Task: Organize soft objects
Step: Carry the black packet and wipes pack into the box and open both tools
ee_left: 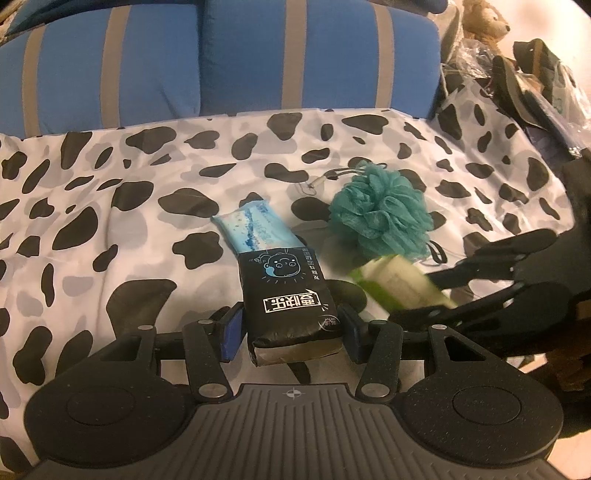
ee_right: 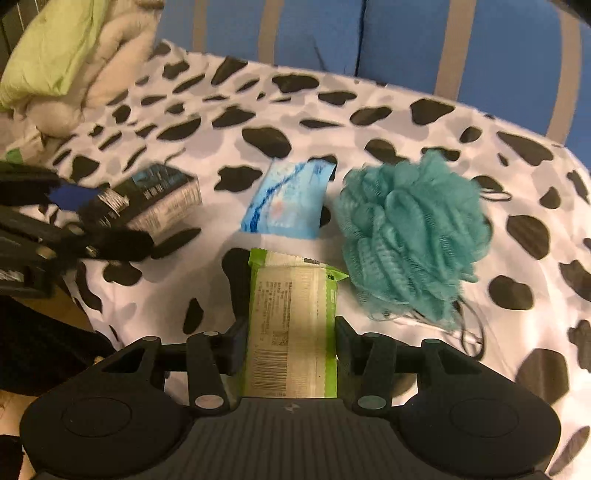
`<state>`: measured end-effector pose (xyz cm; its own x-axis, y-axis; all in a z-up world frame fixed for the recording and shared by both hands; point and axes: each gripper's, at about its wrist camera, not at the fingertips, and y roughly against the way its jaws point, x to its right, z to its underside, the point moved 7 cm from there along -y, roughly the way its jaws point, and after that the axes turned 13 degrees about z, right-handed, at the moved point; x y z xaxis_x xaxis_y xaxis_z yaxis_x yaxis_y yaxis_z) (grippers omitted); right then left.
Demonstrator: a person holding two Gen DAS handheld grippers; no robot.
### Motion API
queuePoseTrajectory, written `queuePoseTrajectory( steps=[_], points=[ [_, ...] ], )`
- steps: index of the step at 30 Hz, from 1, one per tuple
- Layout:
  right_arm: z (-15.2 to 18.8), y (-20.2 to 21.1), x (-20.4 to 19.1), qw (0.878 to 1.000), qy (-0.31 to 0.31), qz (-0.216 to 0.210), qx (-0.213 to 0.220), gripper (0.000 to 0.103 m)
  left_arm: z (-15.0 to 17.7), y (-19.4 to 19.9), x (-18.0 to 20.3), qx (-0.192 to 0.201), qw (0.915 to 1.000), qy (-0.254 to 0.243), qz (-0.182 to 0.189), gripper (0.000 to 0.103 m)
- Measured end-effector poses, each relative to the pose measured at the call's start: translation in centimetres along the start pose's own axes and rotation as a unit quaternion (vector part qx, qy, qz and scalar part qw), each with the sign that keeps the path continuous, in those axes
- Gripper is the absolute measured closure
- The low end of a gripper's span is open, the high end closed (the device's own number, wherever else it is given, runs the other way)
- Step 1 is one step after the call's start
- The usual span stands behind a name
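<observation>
My left gripper (ee_left: 291, 328): fingers pinching the black tissue pack (ee_left: 288, 295) by its near end, blue pads on both sides, pack pointing away from me. Far end of it sits right at the light blue wipes pack (ee_left: 255, 229), which lies flat on the cow-print bedspread (ee_left: 110, 177).

My right gripper (ee_right: 291, 343): fingers clamped on the green-and-white tissue pack (ee_right: 291, 325), barcode side up, pack looks clear of the spread. In left cam the same pack (ee_left: 402, 284) is motion-blurred, just right of the black one.

Teal bath pouf (ee_right: 410, 236) on the spread, right of the wipes (ee_right: 288, 199), just beyond + right of the green pack; its cord trails off near side.

Far edge: blue cushions w/ grey stripes (ee_left: 221, 62). Far left in right cam: lime-green and cream bedding (ee_right: 70, 55), bunched. Far right in left cam: brown plush toy (ee_left: 484, 22) + dark clutter, can't tell what.
</observation>
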<state>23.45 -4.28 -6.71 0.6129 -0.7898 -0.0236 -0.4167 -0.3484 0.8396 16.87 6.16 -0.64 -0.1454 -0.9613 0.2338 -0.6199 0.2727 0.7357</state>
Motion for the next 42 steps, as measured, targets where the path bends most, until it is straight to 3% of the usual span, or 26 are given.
queuePoseTrajectory(
  steps=[12, 24, 32, 42],
  points=[
    [3.1, 5.2, 2.6, 0.999, -0.028, 0.022, 0.007, 0.052, 2.7, 1.0, 2.5, -0.017, 0.9997, -0.013, 0.008, 0.052],
    [7.3, 7.6, 1.7, 0.999, -0.021, 0.011, -0.023, 0.052, 7.0, 1.1, 5.3, -0.078, 0.9959, -0.034, 0.031, 0.052],
    [10.2, 8.1, -0.2, 0.998, 0.018, 0.002, -0.059, 0.052, 9.5, 0.8, 6.9, -0.128, 0.9899, -0.040, 0.046, 0.052],
    [12.9, 7.3, -2.2, 0.990, 0.073, -0.001, -0.119, 0.052, 12.3, -0.3, 8.5, -0.202, 0.9753, -0.056, 0.069, 0.052]
  ],
)
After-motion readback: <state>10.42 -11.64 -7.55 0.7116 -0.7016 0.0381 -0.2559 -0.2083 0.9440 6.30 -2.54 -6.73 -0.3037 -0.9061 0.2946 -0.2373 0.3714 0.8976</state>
